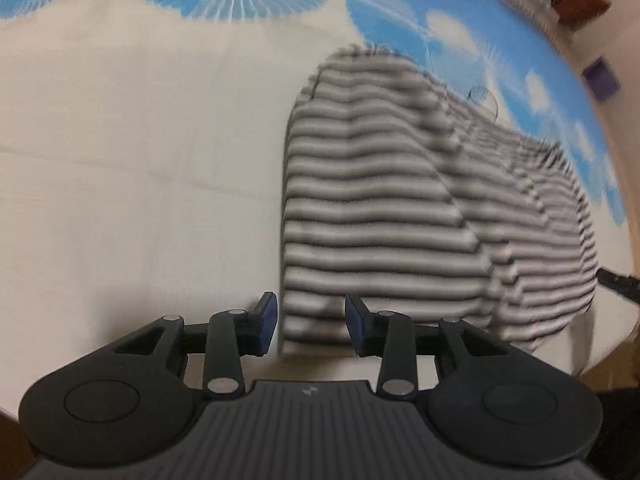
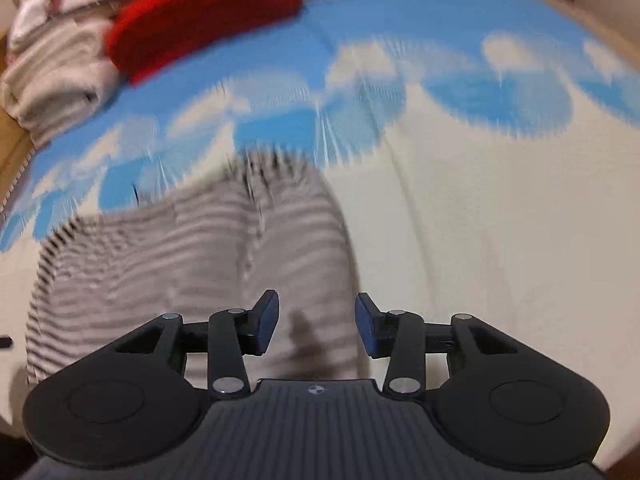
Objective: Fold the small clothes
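Both claws, left point(image 1: 311, 326) and right point(image 2: 317, 324), are partly open and hold nothing above the stripy top point(image 1: 400, 216); only the right view shows folded clothes point(image 2: 56, 76)

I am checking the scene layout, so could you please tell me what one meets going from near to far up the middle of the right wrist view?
Right gripper, jaws open and empty → striped garment → blue-and-white patterned cloth → red item at the far edge.
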A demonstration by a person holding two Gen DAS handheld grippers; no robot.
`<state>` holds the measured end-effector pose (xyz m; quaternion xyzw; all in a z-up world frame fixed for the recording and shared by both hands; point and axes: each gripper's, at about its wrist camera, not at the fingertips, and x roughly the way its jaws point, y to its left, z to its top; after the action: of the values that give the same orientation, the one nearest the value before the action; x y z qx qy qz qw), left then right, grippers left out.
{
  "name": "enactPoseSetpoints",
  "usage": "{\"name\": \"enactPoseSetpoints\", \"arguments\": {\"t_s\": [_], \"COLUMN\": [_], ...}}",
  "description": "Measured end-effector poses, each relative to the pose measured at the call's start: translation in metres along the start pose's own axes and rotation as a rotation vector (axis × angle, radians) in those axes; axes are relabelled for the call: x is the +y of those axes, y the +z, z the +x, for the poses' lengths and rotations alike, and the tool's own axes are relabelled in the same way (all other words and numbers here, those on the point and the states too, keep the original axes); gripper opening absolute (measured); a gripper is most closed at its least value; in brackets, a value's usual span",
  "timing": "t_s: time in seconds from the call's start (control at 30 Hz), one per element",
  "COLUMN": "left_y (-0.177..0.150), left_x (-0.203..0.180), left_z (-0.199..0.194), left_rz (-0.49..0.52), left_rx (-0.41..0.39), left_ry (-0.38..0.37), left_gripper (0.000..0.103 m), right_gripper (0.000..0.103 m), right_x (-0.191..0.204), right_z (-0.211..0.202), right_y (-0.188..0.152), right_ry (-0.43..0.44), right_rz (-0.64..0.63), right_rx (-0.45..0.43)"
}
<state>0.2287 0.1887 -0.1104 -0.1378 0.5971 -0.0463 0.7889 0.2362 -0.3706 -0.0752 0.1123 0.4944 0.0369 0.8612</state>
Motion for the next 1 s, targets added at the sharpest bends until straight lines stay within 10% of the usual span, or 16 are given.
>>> {"name": "enactPoseSetpoints", "arguments": {"t_s": [0.27, 0.73, 0.8, 0.9, 1.0], "left_y": [-0.001, -0.005, -0.004, -0.003, 0.002], "left_x": [0.014, -0.002, -0.004, -0.01, -0.005], "left_z": [0.011, 0.021, 0.025, 0.026, 0.007], "left_rz": [-0.003, 0.069, 0.086, 0.135, 0.118], "left_rx": [0.048, 0.056, 0.063, 0.054, -0.053], "left_ry": [0.019, 0.029, 0.022, 0.004, 0.012], "left_gripper": [0.046, 0.044, 0.025, 0.001, 0.0], "right_gripper": [0.045, 0.048, 0.048, 0.004, 0.002], "right_x": [0.01, 0.005, 0.005, 0.008, 0.007], "right_z": [0.023, 0.021, 0.021, 0.02, 0.01], "right_y": [-0.026, -0.029, -0.03, -0.031, -0.028], "right_ry": [-0.061, -0.098, -0.1, -0.084, -0.064], "right_rz": [-0.102, -0.086, -0.097, -0.119, -0.11], "right_rx": [0.138, 0.123, 0.123, 0.114, 0.073]}}
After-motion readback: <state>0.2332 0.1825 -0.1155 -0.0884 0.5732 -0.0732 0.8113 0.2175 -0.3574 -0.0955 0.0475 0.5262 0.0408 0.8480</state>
